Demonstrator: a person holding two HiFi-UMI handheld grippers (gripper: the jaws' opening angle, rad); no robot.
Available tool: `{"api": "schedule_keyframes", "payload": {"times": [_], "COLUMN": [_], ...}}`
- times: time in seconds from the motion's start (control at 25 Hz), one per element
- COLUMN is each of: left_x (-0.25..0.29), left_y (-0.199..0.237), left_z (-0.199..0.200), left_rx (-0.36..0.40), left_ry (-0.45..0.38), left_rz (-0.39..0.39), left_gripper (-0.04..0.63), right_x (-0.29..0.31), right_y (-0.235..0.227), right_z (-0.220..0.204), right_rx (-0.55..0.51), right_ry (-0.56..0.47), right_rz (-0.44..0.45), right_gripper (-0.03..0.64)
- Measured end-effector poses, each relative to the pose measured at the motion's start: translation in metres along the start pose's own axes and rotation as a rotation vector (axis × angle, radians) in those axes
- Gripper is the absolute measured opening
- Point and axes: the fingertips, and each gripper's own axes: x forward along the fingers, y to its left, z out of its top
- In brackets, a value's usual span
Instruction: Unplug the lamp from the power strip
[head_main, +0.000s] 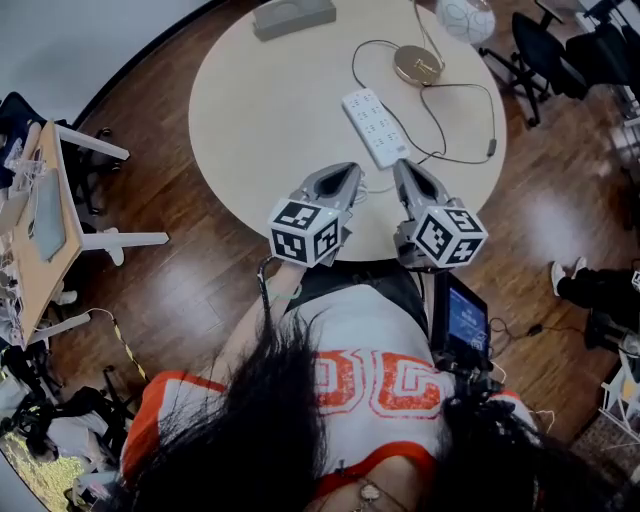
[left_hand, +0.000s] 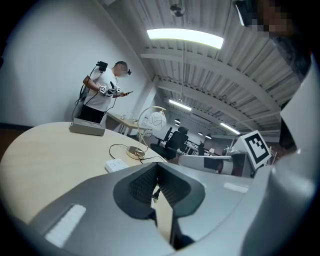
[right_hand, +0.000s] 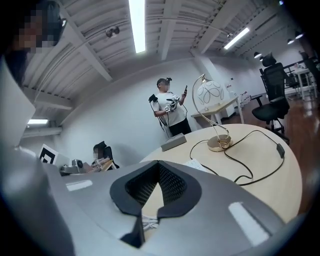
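A white power strip (head_main: 375, 125) lies on the round beige table (head_main: 270, 110), right of its middle. Beyond it stands the lamp's gold base (head_main: 418, 65), with its white globe shade (head_main: 465, 18) past the far rim. The lamp's black cable (head_main: 470, 120) loops right and back toward the strip's near end. My left gripper (head_main: 352, 172) and right gripper (head_main: 403, 168) hover side by side over the table's near edge, short of the strip, both shut on nothing. From the left gripper (left_hand: 156, 167) I see the strip (left_hand: 116, 164) and base (left_hand: 135, 151). The right gripper (right_hand: 159, 167) faces the base (right_hand: 219, 143).
A grey box (head_main: 292, 15) sits at the table's far edge. A thin white cord (head_main: 375, 188) lies between the grippers. Black office chairs (head_main: 535, 40) stand right of the table, and a wooden desk (head_main: 40, 220) at the left. A person (right_hand: 170, 112) stands beyond the table.
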Motion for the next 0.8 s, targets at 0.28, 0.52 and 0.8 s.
{"api": "schedule_keyframes", "payload": {"times": [0.28, 0.52, 0.8], "left_x": [-0.005, -0.005, -0.003], "left_y": [0.004, 0.007, 0.011], "left_z": [-0.003, 0.001, 0.004], "left_rx": [-0.018, -0.014, -0.025], "left_ry": [-0.001, -0.004, -0.009], "left_rz": [0.009, 0.015, 0.017], "left_gripper": [0.000, 0.000, 0.000], "right_x": [0.007, 0.012, 0.017], "right_y": [0.009, 0.014, 0.010], "right_z": [-0.002, -0.002, -0.002], "right_rx": [-0.037, -0.053, -0.058], "right_ry": [0.026, 0.044, 0.059], "right_rz": [0.006, 0.014, 0.007], "right_gripper": [0.000, 0.000, 0.000]}}
